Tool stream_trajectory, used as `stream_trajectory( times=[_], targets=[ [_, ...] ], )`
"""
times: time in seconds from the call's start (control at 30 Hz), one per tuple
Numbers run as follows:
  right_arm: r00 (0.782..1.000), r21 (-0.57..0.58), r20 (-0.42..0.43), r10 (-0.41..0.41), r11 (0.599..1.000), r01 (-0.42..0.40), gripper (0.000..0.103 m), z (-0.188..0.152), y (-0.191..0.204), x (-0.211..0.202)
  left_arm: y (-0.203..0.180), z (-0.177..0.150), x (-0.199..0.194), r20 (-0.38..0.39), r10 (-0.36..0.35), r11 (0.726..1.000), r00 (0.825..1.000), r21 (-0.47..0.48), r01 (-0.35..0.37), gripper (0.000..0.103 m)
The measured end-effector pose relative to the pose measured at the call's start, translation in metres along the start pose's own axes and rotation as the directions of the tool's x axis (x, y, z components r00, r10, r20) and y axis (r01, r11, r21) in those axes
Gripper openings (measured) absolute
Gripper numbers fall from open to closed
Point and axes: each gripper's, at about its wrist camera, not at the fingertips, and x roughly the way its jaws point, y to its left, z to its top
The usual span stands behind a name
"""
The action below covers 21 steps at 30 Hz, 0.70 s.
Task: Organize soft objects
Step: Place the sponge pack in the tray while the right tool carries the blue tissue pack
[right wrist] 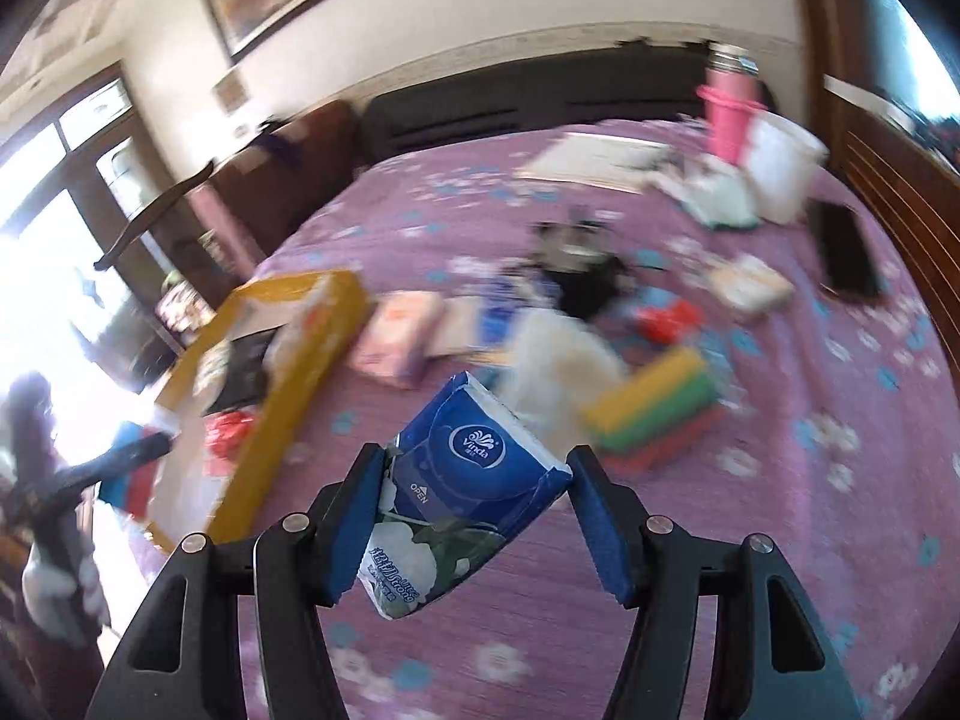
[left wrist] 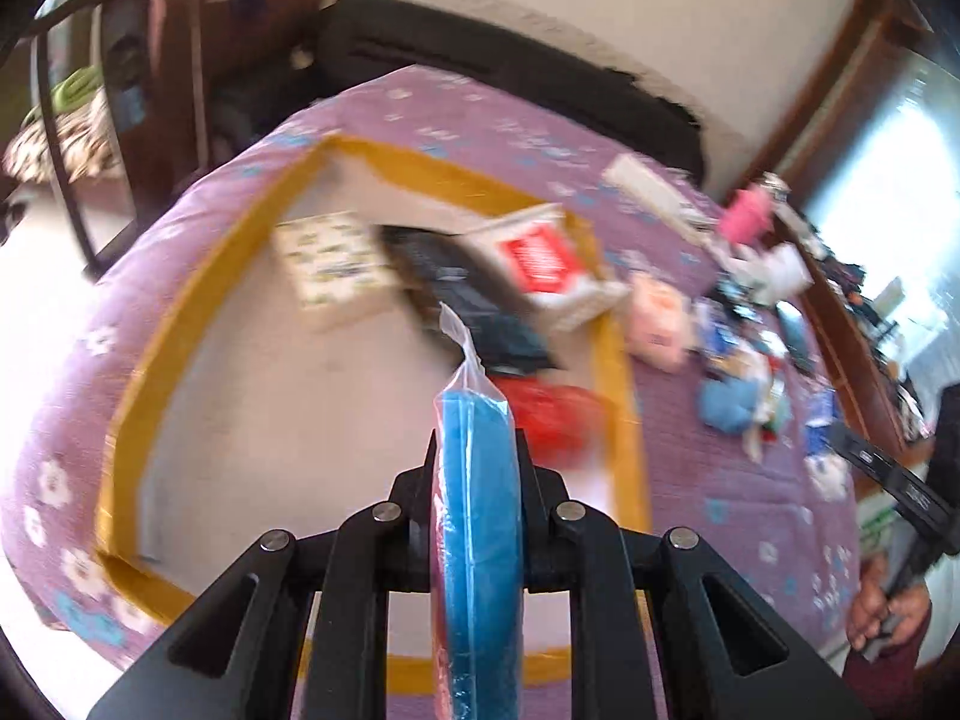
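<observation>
While both my tongs carry soft goods toward the yellow-rimmed box (left wrist: 198, 294) on the purple bedspread (right wrist: 750, 570), the step in hand is, I judge, the transfer from pile to box. My left gripper (left wrist: 474, 456) is squeezed narrow on a bagged blue sponge (left wrist: 480, 516), held edge-on above the box's white floor. My right gripper (right wrist: 477, 480) stands half-wide, clamped on a blue tissue pack (right wrist: 474, 474), over the bedspread and right of the box. Next, each load wants lowering into a bare part of the box before the jaws part. Legible writing: "Vinda" and "OPEN" on the tissue pack; its lower script is unreadable. A red-labelled white pack (left wrist: 543, 267) in the box is too blurred to read. Stacked coloured sponges (right wrist: 657, 414) lie unsorted.
</observation>
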Motion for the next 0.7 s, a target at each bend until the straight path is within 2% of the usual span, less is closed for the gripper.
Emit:
stream_trajectory(
  times=[0.2,0.37,0.43,0.5,0.57,0.67,0.7],
  targets=[
    [0.997,-0.132,-0.040,0.062,0.989,-0.067,0.067,0.013,0.069,0.035,0.026,0.032,0.035,-0.089,0.071,0.997,0.993,-0.025,-0.074,0.017],
    [0.993,-0.153,-0.079,0.083,0.984,-0.095,0.067,0.031,0.101,0.069,0.032,0.058,0.069,-0.124,0.110,0.993,0.986,-0.030,-0.115,0.017],
    [0.991,-0.144,-0.094,0.094,0.984,-0.107,0.067,0.042,0.110,0.086,0.037,0.067,0.077,-0.130,0.116,0.991,0.985,-0.045,-0.122,0.023],
    [0.989,-0.130,-0.105,0.106,0.984,-0.119,0.067,0.055,0.120,0.102,0.044,0.071,0.078,-0.121,0.103,0.990,0.987,-0.082,-0.114,0.047],
    [0.986,-0.123,-0.115,0.118,0.984,-0.132,0.067,0.068,0.130,0.118,0.049,0.070,0.067,-0.086,0.079,0.990,0.993,-0.109,-0.088,0.059],
    [0.982,-0.126,-0.134,0.131,0.981,-0.148,0.067,0.089,0.148,0.146,0.053,0.062,0.044,-0.031,0.018,0.991,0.999,-0.131,-0.021,0.061],
    [0.981,-0.127,-0.143,0.134,0.980,-0.152,0.067,0.096,0.156,0.158,0.054,0.060,0.036,-0.012,0.005,0.991,1.000,-0.135,-0.006,0.065]
  ],
)
